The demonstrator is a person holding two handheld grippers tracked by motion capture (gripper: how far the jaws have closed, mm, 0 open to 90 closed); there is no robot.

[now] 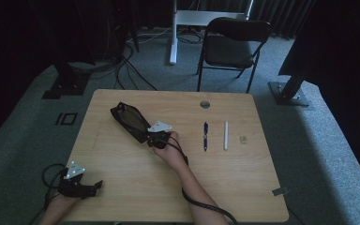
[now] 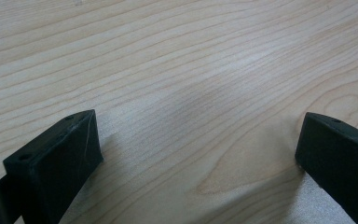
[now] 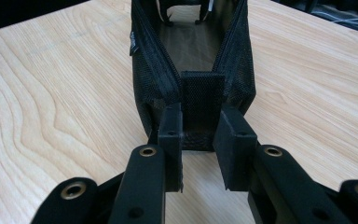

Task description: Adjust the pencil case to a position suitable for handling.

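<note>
Black mesh pouch (image 3: 196,60); pale wood-grain table (image 1: 122,183)

high view: we see a dim room, the table (image 1: 122,187) lit softly, surroundings near black | left gripper view: bright, a pale sheen on the wood, soft shadows under blurred near jaws | right gripper view: we get even light, sharp pouch (image 3: 200,56) mesh

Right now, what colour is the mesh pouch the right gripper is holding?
Black; the mesh pouch shows best in the right gripper view.
</note>
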